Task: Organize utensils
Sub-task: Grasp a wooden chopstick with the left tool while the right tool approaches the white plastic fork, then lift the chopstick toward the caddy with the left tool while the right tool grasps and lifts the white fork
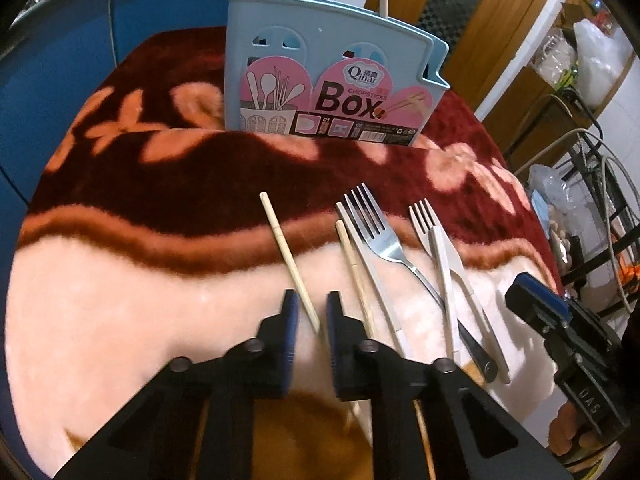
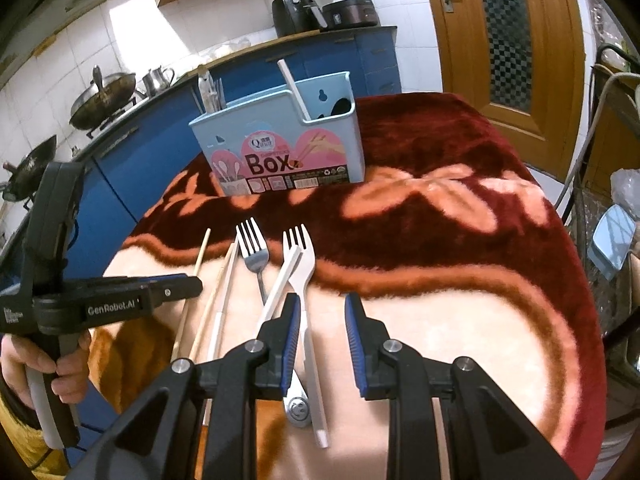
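The surface (image 1: 120, 320), draped in a plush dark-red and peach floral blanket, is carrying everything. At its far side the pale blue plastic chopsticks box with the pink label (image 1: 332, 72) is standing upright, a white utensil handle and a wooden stick already poking out of its compartments.

Nearer, the loose utensils are lying side by side: a steel fork (image 1: 376, 232), a white plastic fork (image 2: 300, 256) with a white chopstick crossing it, and a pair of chopsticks touching the steel fork's left edge.

The left tongs (image 1: 313, 312) are straddling a single pale bamboo chopstick (image 1: 286, 256), jaws slightly apart and not yet clamped on it. The right tongs (image 2: 323, 320) are hovering open just right of the white fork, holding nothing.

To grip well, the left tongs are probably needing to press down into the soft pile so both pads catch the thin stick squarely, since it could roll or tilt. Lifting it level, then tipping it upright over the box's narrow compartment, looks wisest.
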The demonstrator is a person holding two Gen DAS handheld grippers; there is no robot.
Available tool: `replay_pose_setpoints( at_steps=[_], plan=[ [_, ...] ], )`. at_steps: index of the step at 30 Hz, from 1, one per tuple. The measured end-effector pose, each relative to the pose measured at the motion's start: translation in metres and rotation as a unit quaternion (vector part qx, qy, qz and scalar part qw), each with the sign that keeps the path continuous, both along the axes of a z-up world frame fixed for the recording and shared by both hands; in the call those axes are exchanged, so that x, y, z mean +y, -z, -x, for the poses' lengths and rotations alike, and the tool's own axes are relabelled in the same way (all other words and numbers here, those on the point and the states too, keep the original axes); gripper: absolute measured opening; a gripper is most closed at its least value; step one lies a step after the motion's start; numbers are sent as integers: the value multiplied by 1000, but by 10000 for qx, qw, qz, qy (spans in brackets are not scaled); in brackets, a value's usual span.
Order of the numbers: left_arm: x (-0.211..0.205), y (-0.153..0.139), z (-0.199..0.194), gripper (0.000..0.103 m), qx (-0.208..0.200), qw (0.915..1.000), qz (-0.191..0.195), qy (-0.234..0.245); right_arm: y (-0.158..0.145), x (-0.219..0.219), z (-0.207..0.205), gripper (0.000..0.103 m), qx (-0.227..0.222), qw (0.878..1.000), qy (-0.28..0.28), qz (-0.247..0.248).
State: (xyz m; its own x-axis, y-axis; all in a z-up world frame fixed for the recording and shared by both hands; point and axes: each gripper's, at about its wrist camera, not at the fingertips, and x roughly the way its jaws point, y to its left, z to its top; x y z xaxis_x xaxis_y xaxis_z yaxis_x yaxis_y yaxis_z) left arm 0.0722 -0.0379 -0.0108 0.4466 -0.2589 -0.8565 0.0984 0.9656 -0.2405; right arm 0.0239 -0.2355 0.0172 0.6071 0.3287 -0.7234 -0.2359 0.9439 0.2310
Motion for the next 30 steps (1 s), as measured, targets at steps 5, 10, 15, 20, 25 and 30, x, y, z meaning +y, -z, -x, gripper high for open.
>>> replay_pose_setpoints(
  at_steps=[5,10,15,20,25,30],
  plan=[
    [3,0,-1,5,-19,9999,108,1,4,10,-8,26,243,9991,-212,282],
    [12,-3,3,4,-182,9995,264,-30,8,22,-19,26,510,9961,-471,550],
    [26,-11,5,4,-466,9978,456,-69,14,34,-30,26,760,9913,-756,761],
    [32,-21,8,4,-767,9957,510,-65,17,46,-42,25,863,9856,-920,1130],
    [37,-29,10,4,-1034,9932,528,-98,21,59,-49,15,761,9815,-1012,1439],
    [35,-33,12,4,-1335,9908,119,-168,16,56,-42,14,421,9859,-897,1346]
  ],
)
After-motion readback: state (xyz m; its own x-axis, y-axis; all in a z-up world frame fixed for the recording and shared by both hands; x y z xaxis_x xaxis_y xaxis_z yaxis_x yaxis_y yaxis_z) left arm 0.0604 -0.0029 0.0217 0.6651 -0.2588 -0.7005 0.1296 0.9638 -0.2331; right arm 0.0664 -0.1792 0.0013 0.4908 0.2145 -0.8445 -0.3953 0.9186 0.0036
